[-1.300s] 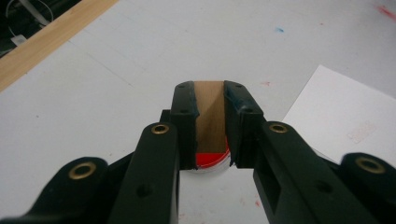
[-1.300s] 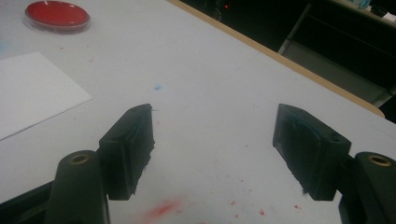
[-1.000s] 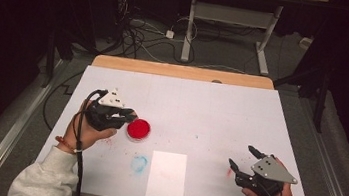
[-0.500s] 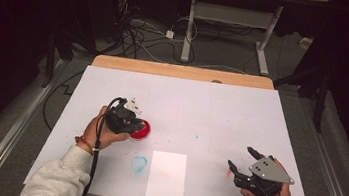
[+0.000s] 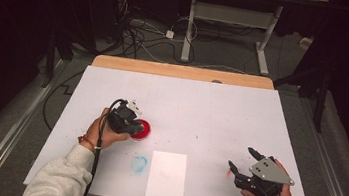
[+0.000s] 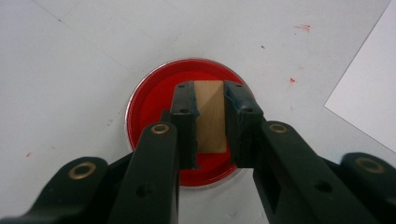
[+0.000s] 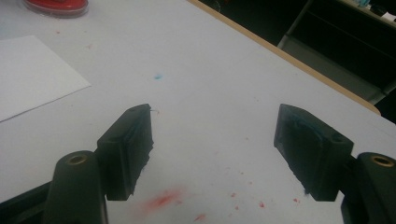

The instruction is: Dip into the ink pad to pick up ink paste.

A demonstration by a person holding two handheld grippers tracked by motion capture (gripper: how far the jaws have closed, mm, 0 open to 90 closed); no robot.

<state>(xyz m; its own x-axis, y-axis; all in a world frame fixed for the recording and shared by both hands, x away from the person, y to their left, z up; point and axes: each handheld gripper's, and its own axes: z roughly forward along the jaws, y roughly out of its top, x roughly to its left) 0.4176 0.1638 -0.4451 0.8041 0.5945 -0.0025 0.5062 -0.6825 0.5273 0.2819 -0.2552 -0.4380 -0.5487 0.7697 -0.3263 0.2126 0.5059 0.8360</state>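
Note:
A shallow round dish of red ink (image 6: 149,107) sits on the white table (image 5: 211,107), left of centre. My left gripper (image 6: 209,88) points straight down over it, shut on a small tan block (image 6: 210,116) whose lower end is at the red surface. In the high view the left gripper (image 5: 131,123) covers the left part of the red dish (image 5: 143,129). My right gripper (image 5: 241,157) rests near the front right of the table. Its jaws stand wide open in the right gripper view (image 7: 212,121), with nothing between them.
A white sheet of paper (image 5: 168,177) lies at the front centre, with a blue smear (image 5: 139,163) to its left. Red ink specks (image 7: 163,198) mark the table under the right gripper. Beyond the table's wooden far edge (image 5: 181,71) are cables and desk legs.
My left gripper has come down and shifted right onto the red dish, still holding the tan block. The right gripper has stayed where it was.

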